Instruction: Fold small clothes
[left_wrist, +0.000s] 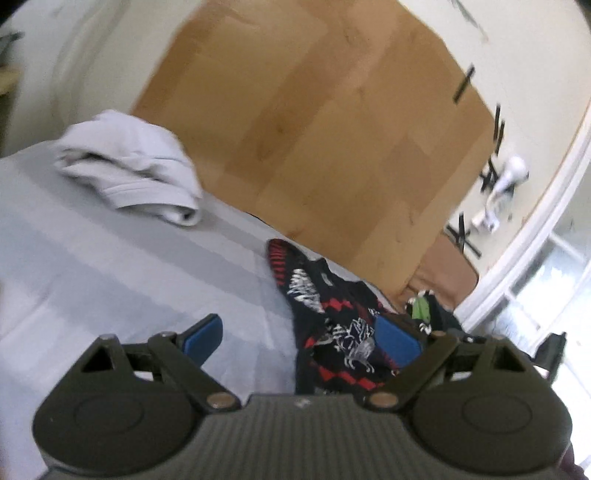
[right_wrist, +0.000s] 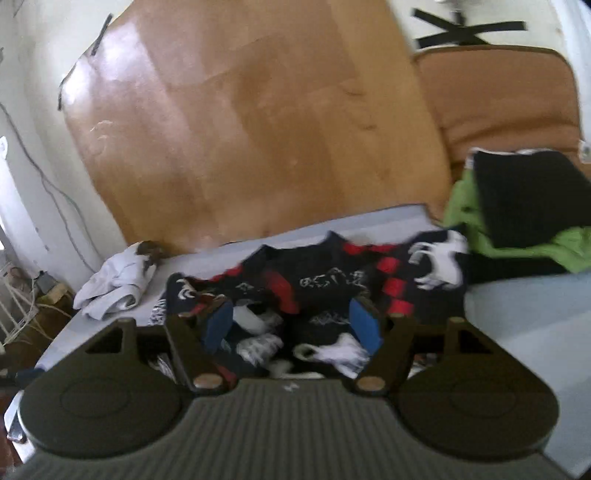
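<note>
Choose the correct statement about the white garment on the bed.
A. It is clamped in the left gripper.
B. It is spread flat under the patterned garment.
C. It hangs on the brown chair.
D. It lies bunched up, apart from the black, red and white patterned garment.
D: the white garment sits crumpled on the grey sheet, with bare sheet between it and the patterned garment.

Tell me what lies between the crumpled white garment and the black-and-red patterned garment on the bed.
Only bare grey sheet separates the white garment from the patterned garment; the left wrist view shows it best.

patterned garment (right_wrist: 332, 291) on bed (right_wrist: 517, 314) (board (right_wrist: 258, 129) behind), crumpled cloth (right_wrist: 114, 284) left
</note>
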